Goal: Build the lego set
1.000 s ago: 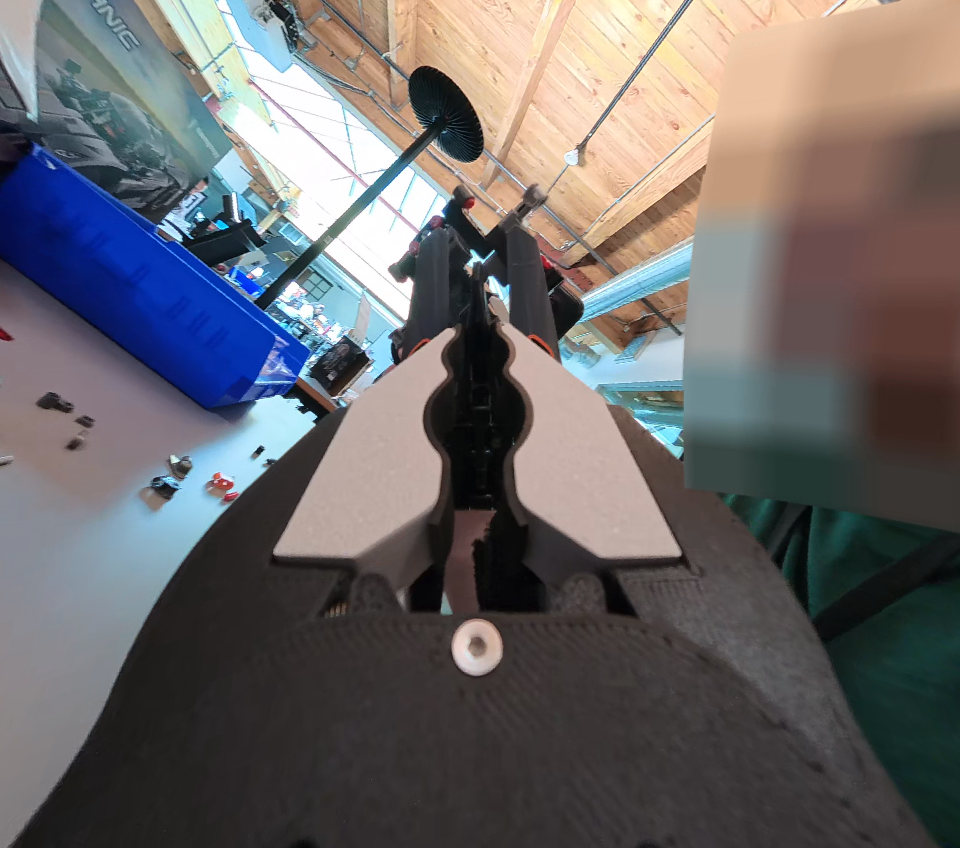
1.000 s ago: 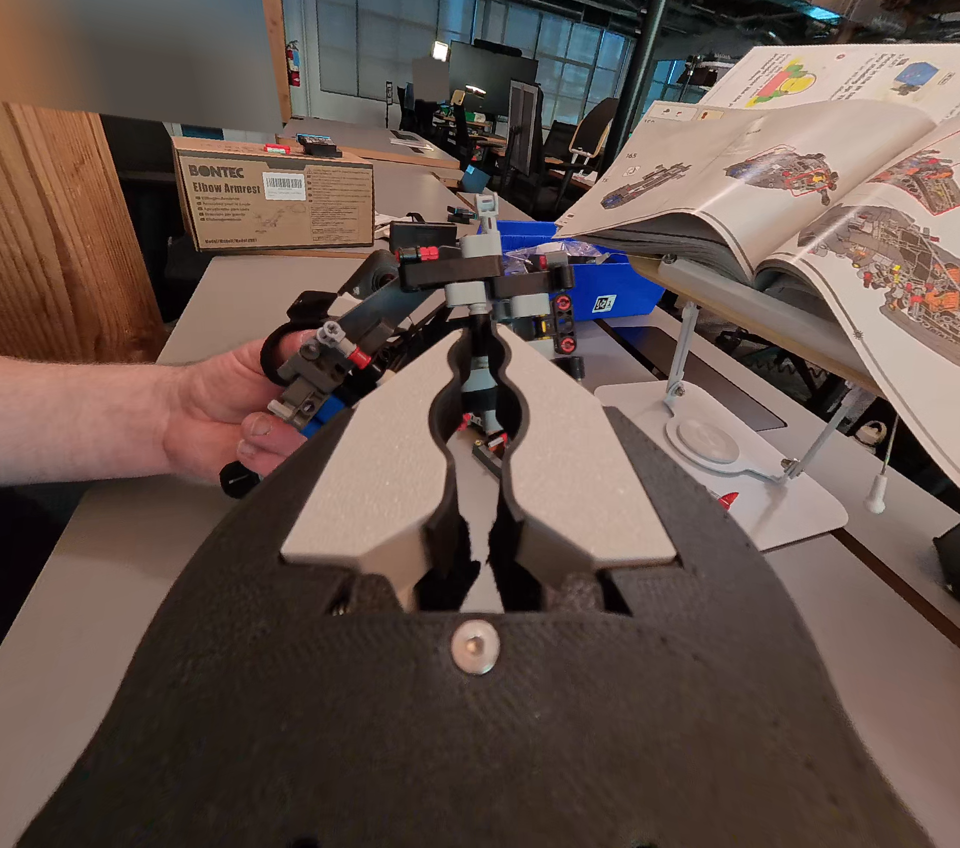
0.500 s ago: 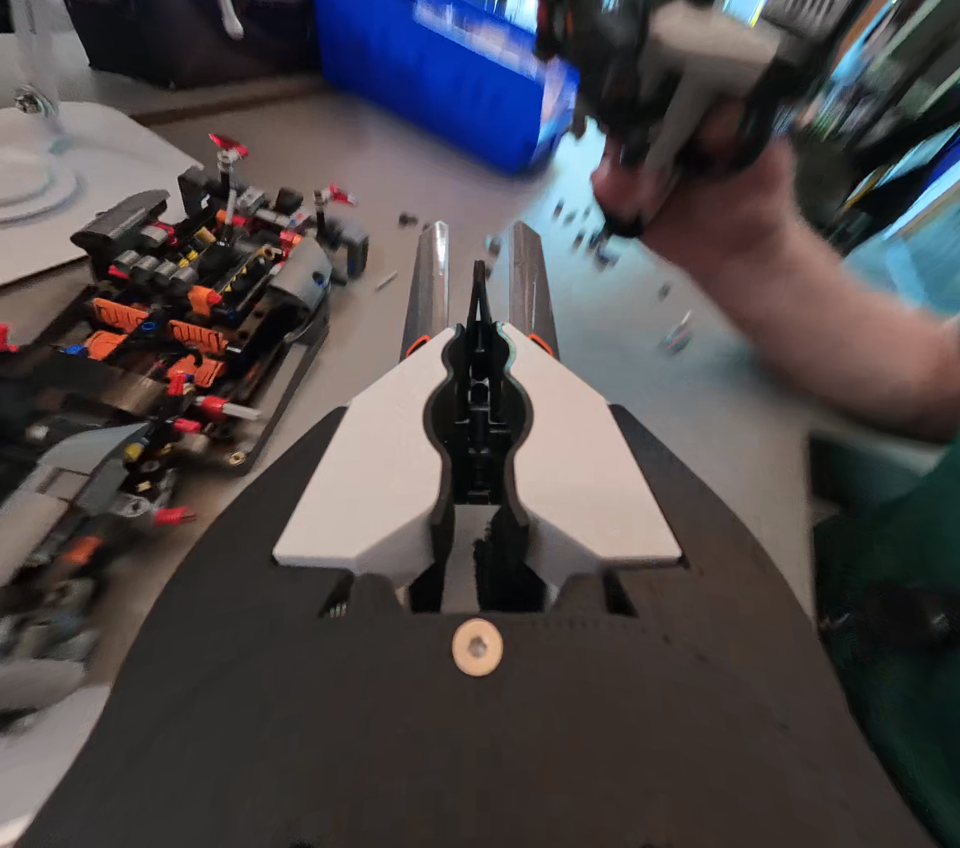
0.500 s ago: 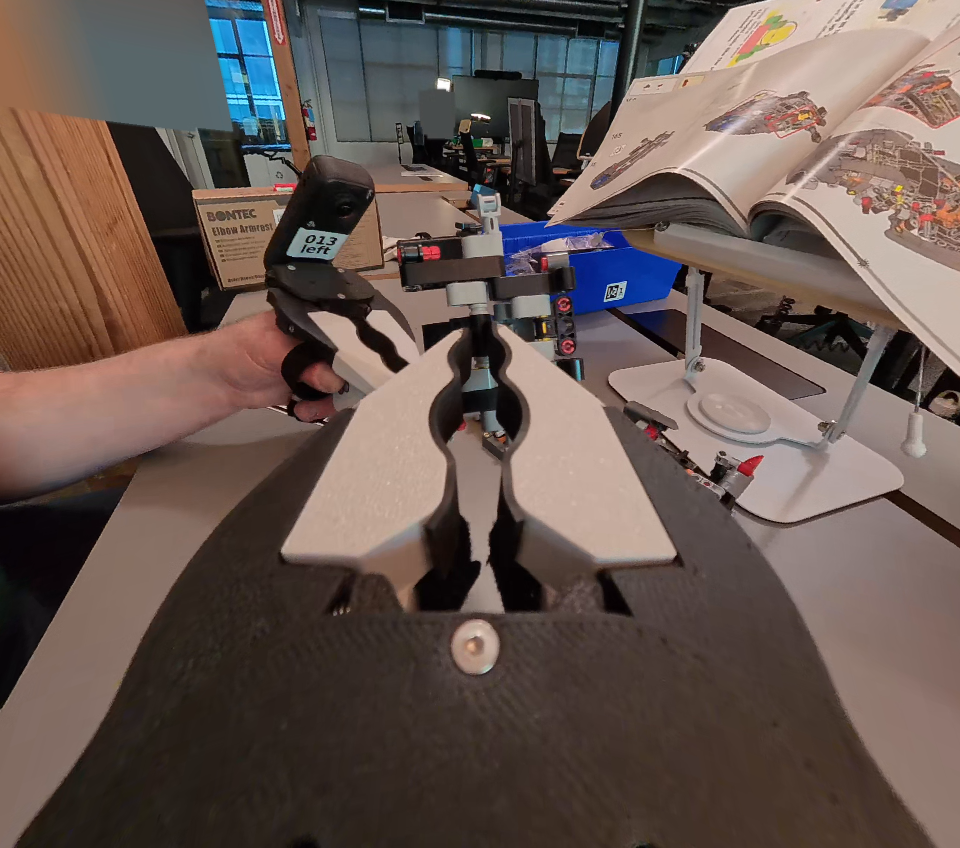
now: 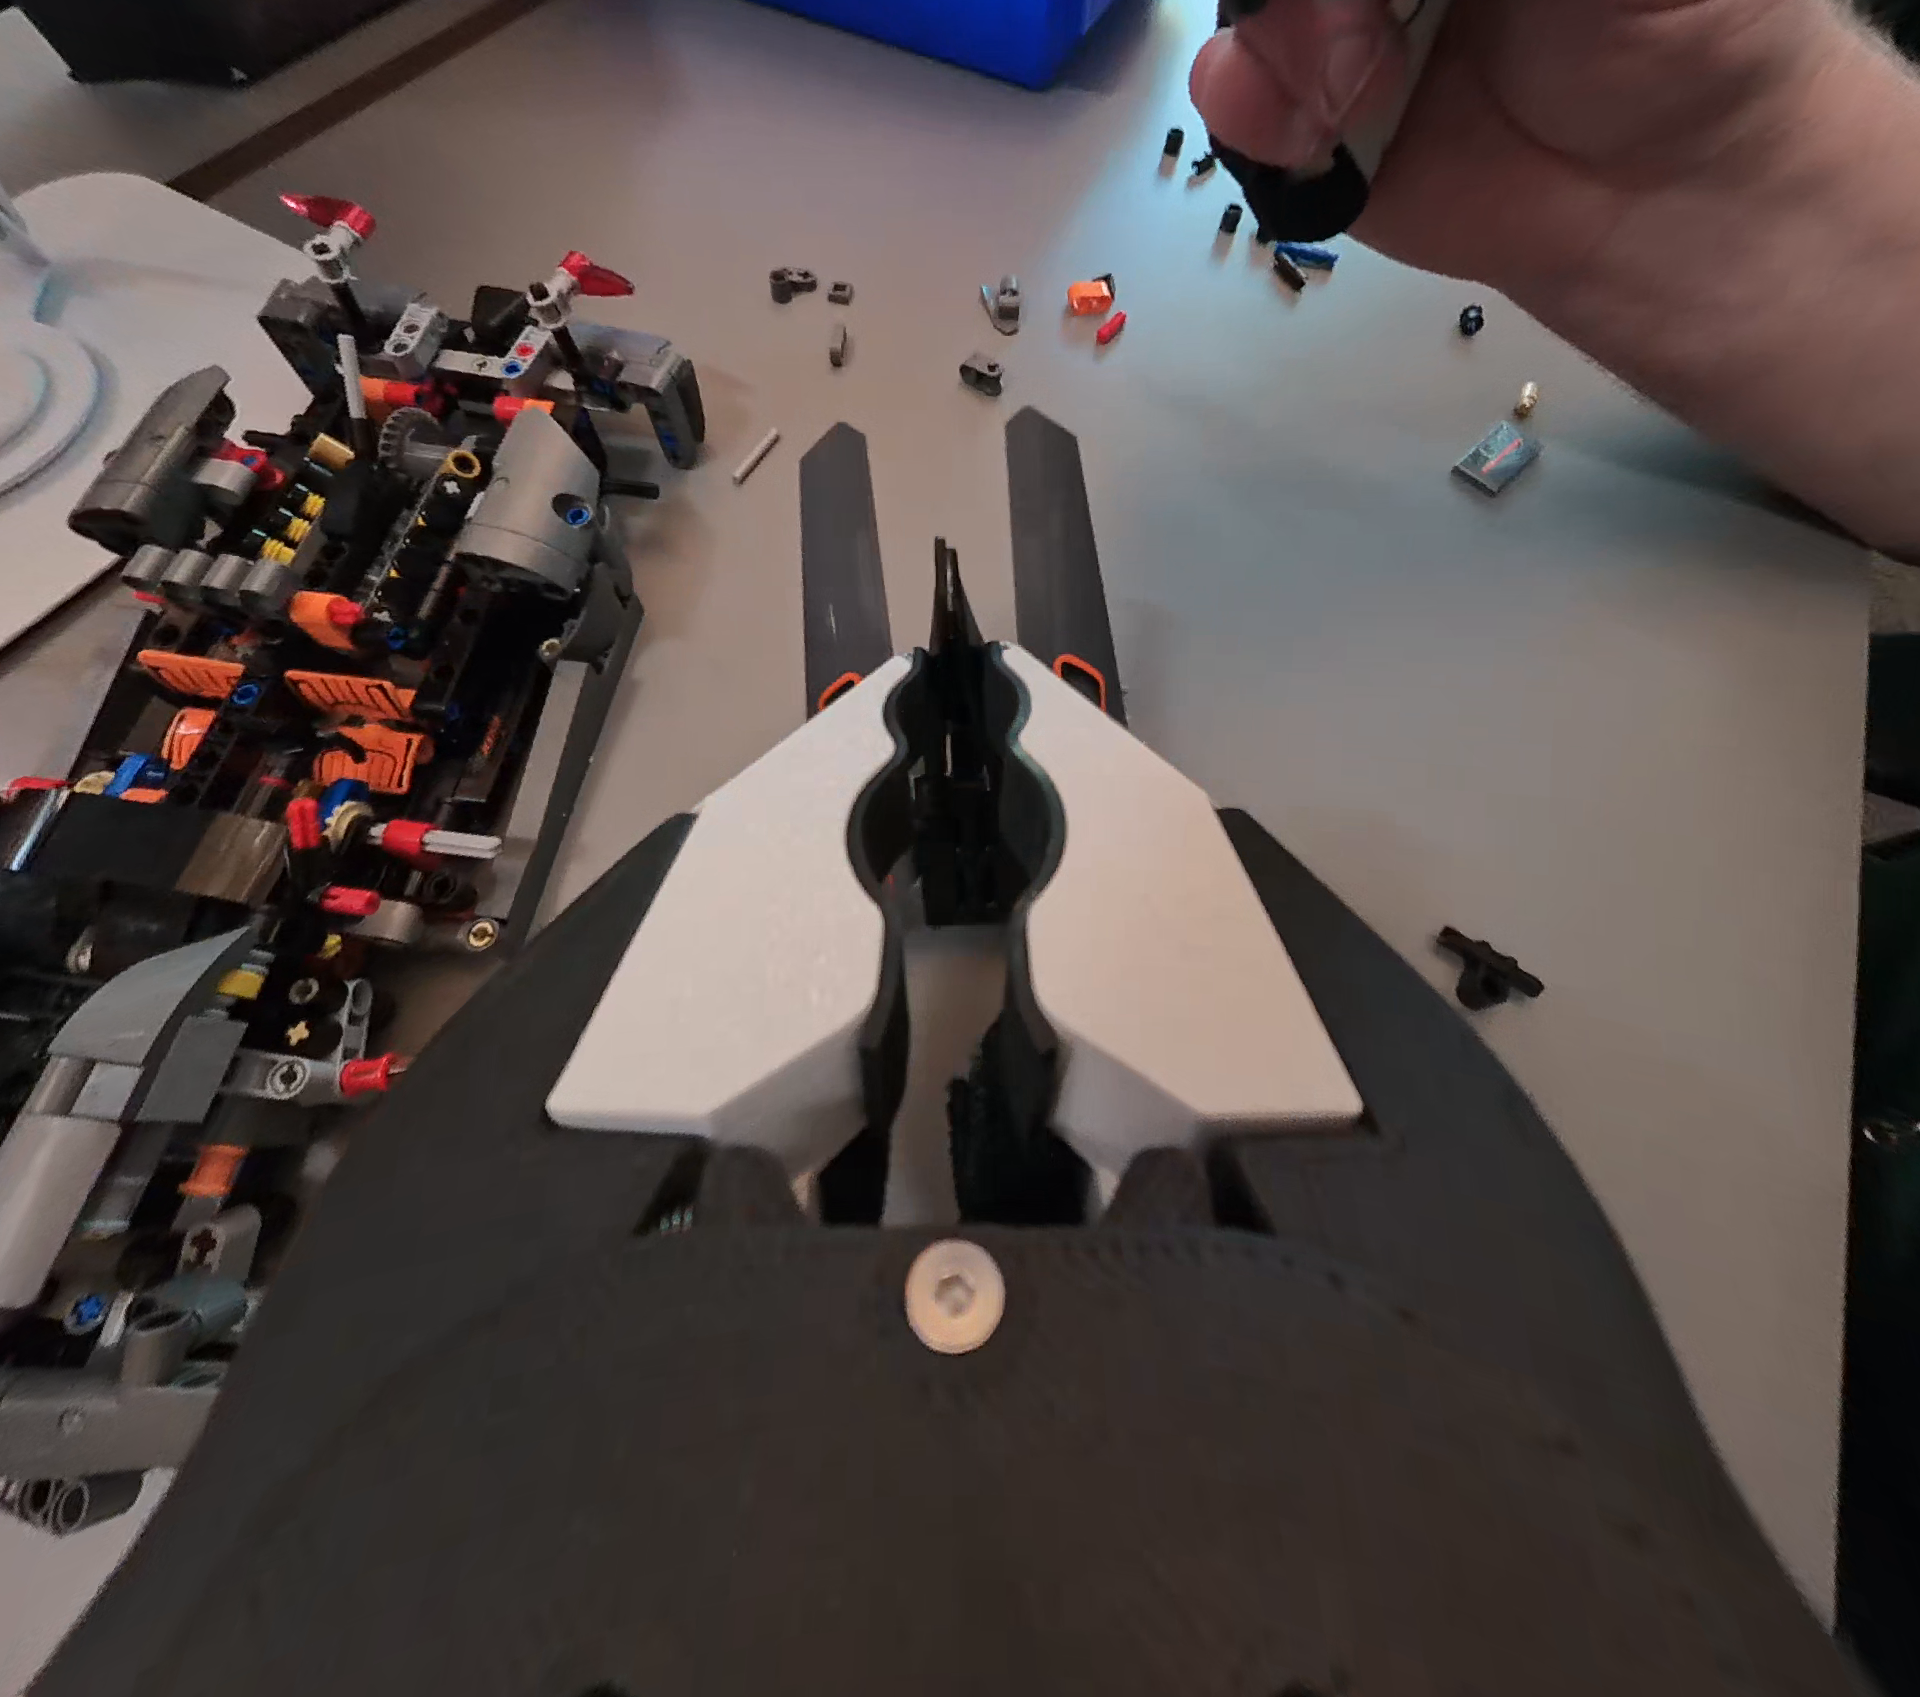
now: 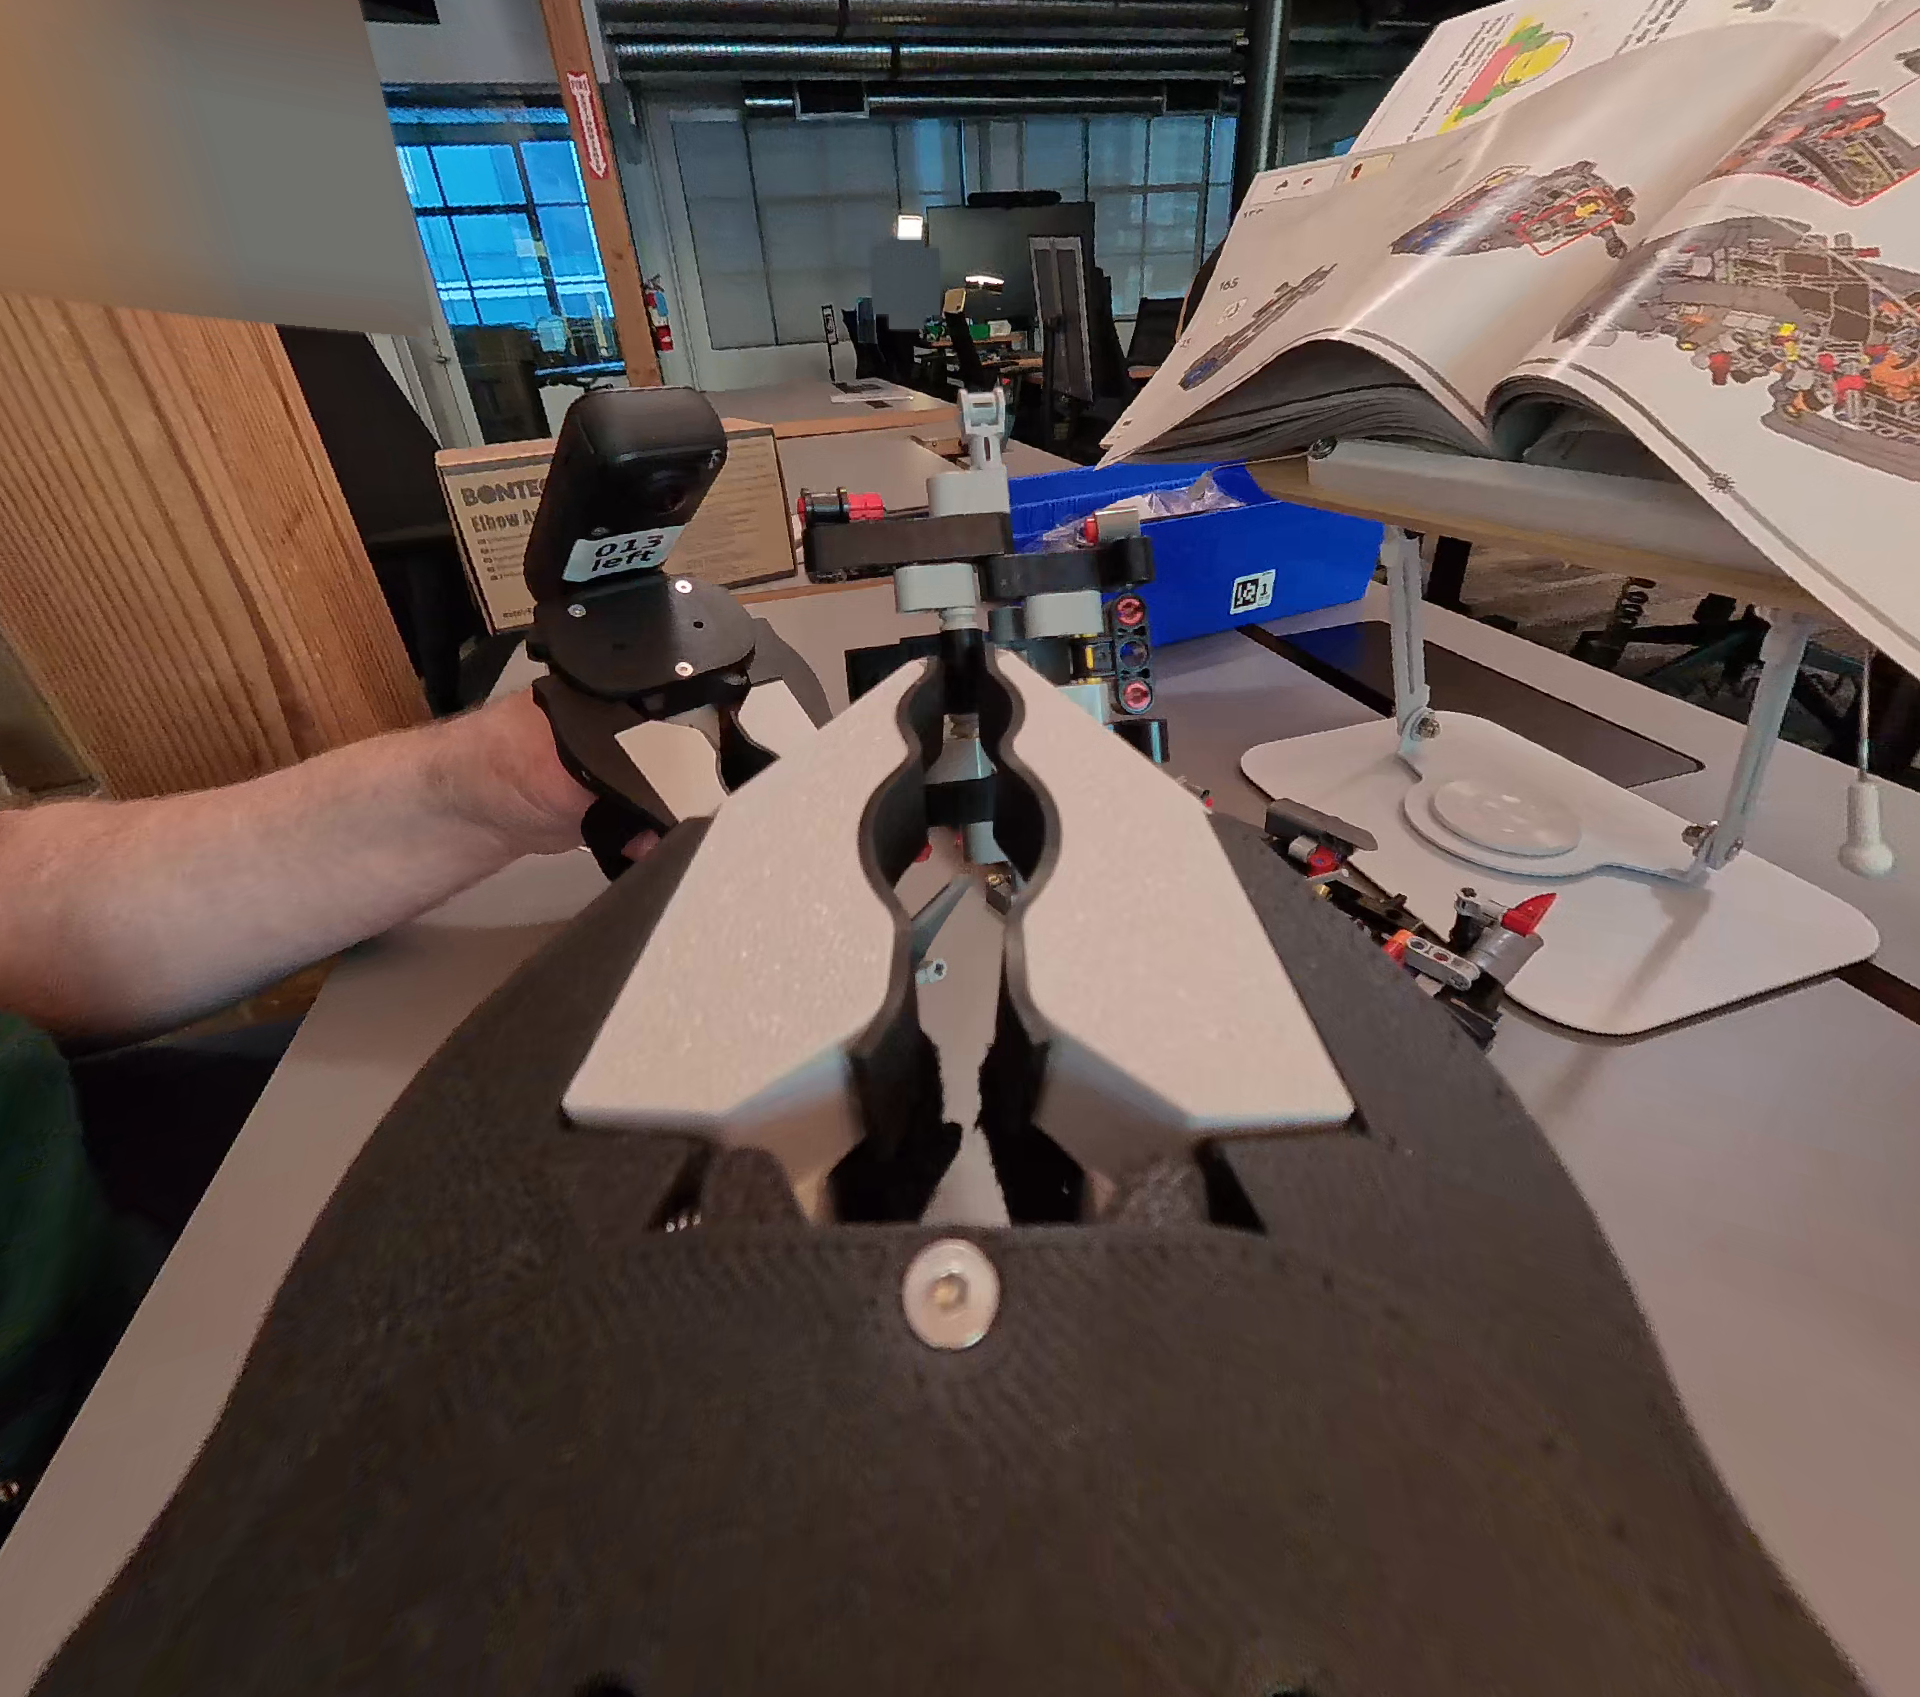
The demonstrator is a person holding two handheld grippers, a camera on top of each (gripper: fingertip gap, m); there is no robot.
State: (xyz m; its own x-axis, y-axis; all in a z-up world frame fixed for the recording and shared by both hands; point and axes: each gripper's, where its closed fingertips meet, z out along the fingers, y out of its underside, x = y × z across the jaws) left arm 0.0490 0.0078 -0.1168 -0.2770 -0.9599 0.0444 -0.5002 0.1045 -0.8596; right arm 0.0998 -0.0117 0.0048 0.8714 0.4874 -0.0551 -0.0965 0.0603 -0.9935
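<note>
My left gripper is shut on a black Lego piece with two long dark panels that stick out forward, low over the grey table. The large part-built Lego model, black and grey with orange and red parts, lies on the table just left of it. My right gripper is shut on a grey and black Lego subassembly with red pins, held upright above the table. The hand holding the right gripper shows at the top right of the left wrist view.
Several small loose pieces lie ahead of the panels, with a grey tile and a black connector to the right. A blue bin stands at the back. An open instruction book rests on a white stand. My right fingertips sit around 12 cm from my left ones.
My left gripper has swung down from facing the ceiling to facing the table beside the model, still holding its piece. My right gripper has tilted up slightly with its subassembly.
</note>
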